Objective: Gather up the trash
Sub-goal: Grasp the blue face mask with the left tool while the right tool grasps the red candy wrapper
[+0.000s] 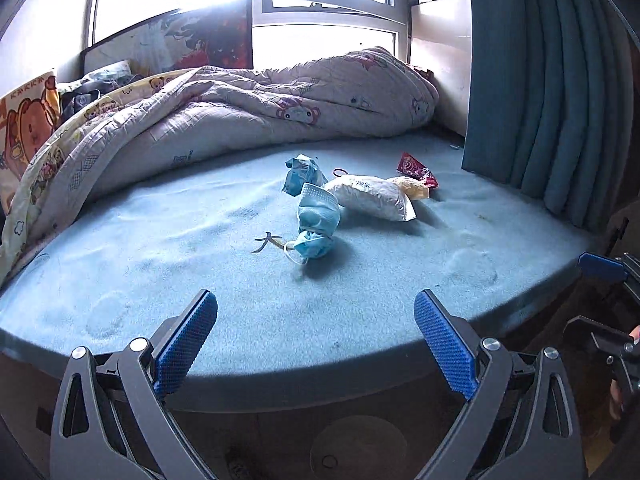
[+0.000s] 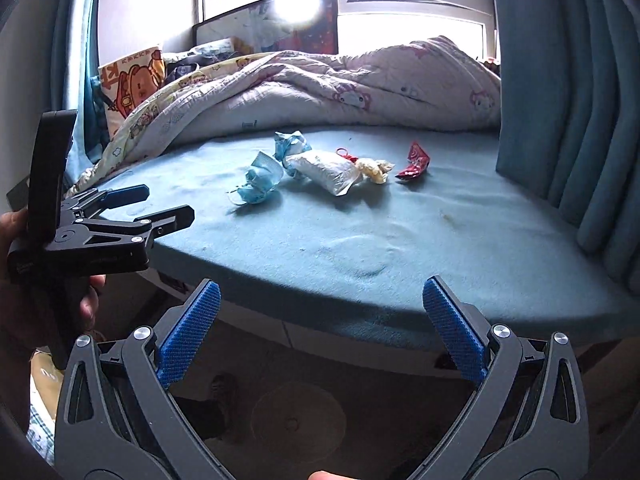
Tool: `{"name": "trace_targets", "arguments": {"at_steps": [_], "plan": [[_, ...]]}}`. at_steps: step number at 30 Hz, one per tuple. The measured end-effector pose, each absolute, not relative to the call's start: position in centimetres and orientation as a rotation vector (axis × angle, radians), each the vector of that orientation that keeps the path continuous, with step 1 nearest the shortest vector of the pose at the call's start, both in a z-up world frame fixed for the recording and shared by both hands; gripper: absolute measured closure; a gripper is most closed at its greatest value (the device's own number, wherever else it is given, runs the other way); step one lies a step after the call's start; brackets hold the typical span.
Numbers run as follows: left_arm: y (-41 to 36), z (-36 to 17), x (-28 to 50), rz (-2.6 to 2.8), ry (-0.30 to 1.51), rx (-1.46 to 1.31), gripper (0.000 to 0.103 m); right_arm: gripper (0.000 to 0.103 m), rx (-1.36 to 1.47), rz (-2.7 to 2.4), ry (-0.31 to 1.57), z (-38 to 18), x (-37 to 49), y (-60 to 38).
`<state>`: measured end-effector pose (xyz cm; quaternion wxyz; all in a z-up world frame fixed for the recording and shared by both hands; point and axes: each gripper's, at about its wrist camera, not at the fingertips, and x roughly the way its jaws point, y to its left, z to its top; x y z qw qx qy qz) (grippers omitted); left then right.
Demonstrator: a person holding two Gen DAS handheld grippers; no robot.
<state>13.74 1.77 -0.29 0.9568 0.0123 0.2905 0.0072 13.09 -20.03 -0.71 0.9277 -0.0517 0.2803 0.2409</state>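
Left tool point(image 1: 316, 306) jaws apart, empty, at edge of light blue bed point(image 1: 160, 264). Crumpled blue face mask point(image 1: 316, 220), white plastic packet point(image 1: 372, 196), red wrapper point(image 1: 416, 168) mid-bed. Right tool point(image 2: 322, 298) spread, empty; only right view shows left hand point(image 2: 24, 300).

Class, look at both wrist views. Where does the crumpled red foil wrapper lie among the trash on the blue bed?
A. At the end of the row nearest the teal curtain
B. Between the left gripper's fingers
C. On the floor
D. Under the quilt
A: the crumpled red foil wrapper lies on the blue bed at the end of the trash row nearest the teal curtain, past the white plastic packet.
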Motion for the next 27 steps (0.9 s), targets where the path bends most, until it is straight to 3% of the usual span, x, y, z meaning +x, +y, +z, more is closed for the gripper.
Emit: {"name": "trace_targets", "arguments": {"at_steps": [22,24,25,27], "plan": [[2.4,-3.0,28.1,0.055,0.719,0.011,0.007,0.005,-0.148,0.416,0.621,-1.7,25.4,-20.5],[2.6,-3.4,28.6,0.046,0.747,-0.005,0.027,0.005,-0.144,0.413,0.629,-1.9,26.2,-20.5],[2.7,-3.5,28.7,0.037,0.757,-0.011,0.046,0.005,-0.142,0.411,0.633,-2.0,26.6,-20.5],[2.8,-3.8,28.8,0.017,0.768,-0.023,0.053,0.005,-0.141,0.404,0.645,-2.3,27.6,-20.4]]}}
